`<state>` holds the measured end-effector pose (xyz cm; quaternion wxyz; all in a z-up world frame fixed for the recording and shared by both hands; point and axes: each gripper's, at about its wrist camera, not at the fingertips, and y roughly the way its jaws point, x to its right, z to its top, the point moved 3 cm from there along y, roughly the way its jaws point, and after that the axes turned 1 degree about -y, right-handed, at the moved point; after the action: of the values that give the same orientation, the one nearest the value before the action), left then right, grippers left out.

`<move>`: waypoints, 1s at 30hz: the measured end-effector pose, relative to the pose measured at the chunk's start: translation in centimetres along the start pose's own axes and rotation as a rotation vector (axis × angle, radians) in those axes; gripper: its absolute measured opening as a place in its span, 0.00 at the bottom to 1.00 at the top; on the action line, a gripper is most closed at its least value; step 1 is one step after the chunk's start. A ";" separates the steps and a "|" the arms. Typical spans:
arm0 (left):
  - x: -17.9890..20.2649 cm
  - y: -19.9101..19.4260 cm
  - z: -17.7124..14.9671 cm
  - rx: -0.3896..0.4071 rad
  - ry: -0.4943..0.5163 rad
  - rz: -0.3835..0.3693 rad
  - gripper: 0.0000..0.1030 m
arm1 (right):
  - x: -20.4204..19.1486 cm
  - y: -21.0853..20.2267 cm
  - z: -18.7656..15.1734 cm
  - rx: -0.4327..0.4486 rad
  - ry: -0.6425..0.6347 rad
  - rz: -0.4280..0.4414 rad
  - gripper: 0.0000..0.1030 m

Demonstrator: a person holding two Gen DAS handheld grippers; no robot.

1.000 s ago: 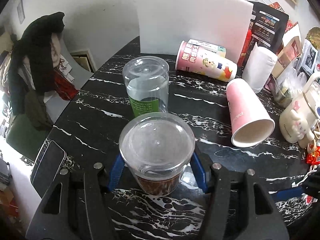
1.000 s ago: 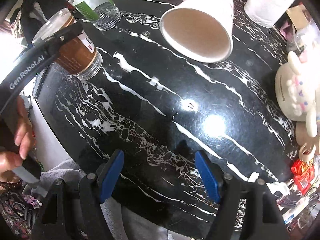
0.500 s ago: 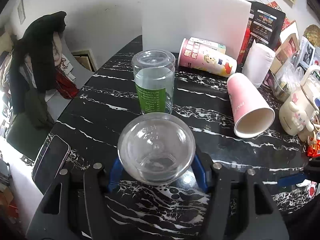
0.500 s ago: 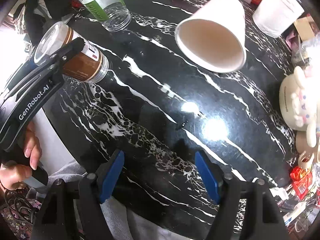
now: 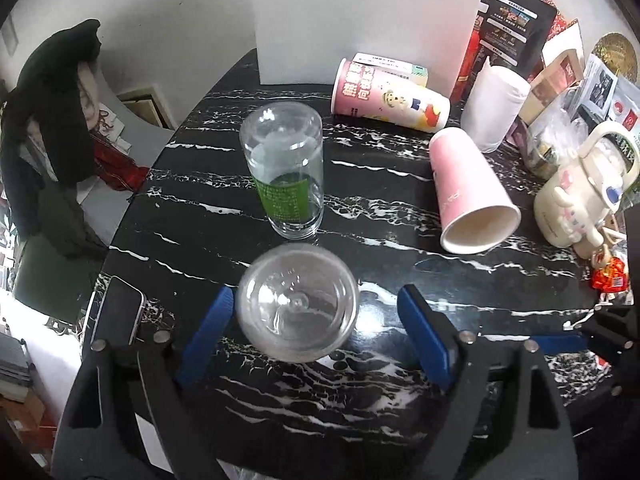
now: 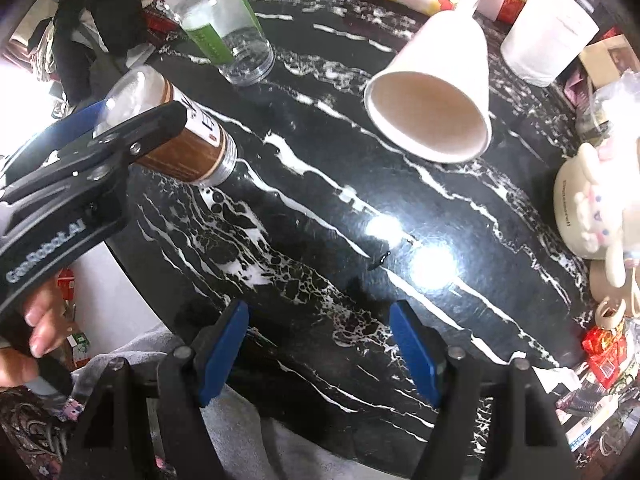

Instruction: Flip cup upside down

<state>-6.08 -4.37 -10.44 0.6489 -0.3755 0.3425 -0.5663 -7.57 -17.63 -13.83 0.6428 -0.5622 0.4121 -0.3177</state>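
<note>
A clear glass cup with a brown label stands mouth down on the black marble table. In the left wrist view its clear base faces the camera between my left gripper's blue fingers. The left gripper is open: the left finger is beside the cup and the right finger stands clear of it. My right gripper is open and empty above the table's near edge.
A second clear cup with a green label stands upside down behind. A pink paper cup lies on its side at right, a printed cup behind it. A white mug, a phone and clutter line the edges.
The left gripper has tipped the brown-label cup further over and set its mouth on the table, then opened its jaws. The right gripper has barely moved.
</note>
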 end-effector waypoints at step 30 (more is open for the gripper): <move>-8.9 -10.2 6.7 0.047 0.300 -0.115 0.88 | -8.1 -10.9 0.7 0.321 0.358 -0.112 0.72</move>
<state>-6.22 4.36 1.88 0.5657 -0.2905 0.4001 -0.6599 -10.06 -12.04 -1.67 0.6219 -0.4097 0.4318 -0.5088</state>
